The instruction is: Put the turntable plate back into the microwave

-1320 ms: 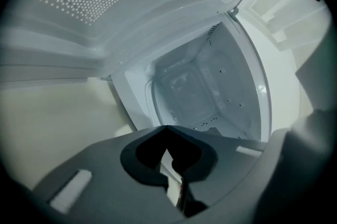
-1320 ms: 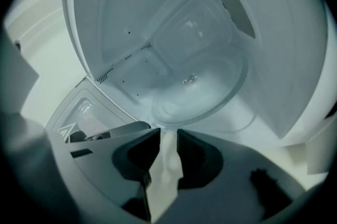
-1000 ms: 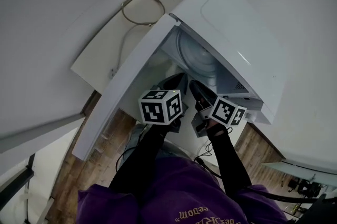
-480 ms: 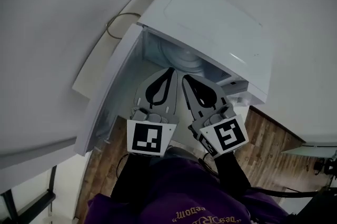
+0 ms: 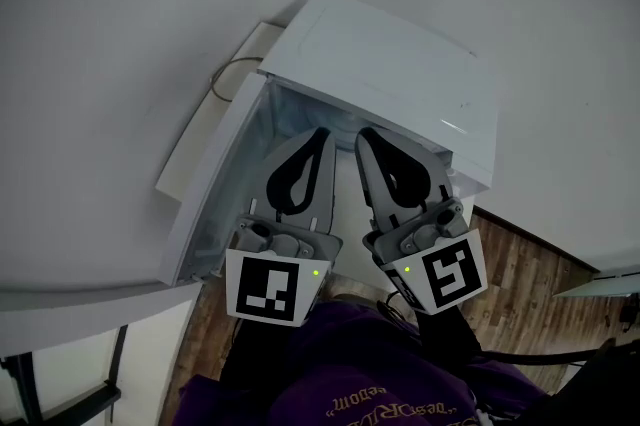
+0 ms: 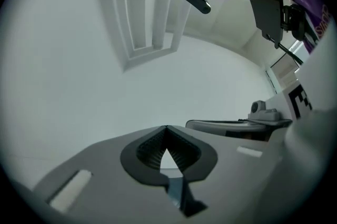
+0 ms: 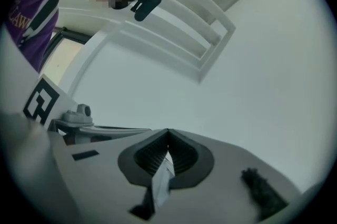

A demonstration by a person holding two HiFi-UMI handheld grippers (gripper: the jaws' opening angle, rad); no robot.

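Observation:
The white microwave [image 5: 390, 64] stands with its door [image 5: 215, 184] swung open to the left. My left gripper [image 5: 322, 132] and right gripper [image 5: 362, 134] are held up side by side in front of the opening, tips pointing into it. Both are shut with nothing between the jaws. The turntable plate is hidden behind them. In the left gripper view the shut left gripper [image 6: 166, 127] points at bare white wall, with the right gripper [image 6: 231, 124] beside it. The right gripper view shows the shut right gripper [image 7: 168, 131] against the same wall, the left gripper [image 7: 105, 131] alongside.
A wire ring [image 5: 232, 74] lies on the white shelf [image 5: 205, 129] left of the microwave. Wooden floor [image 5: 530, 264] shows below right. The person's purple top [image 5: 350, 374] fills the bottom of the head view.
Both grippers rose in front of the microwave and rolled until their marker cubes face the head camera. The plate seen inside the cavity earlier is now covered by them.

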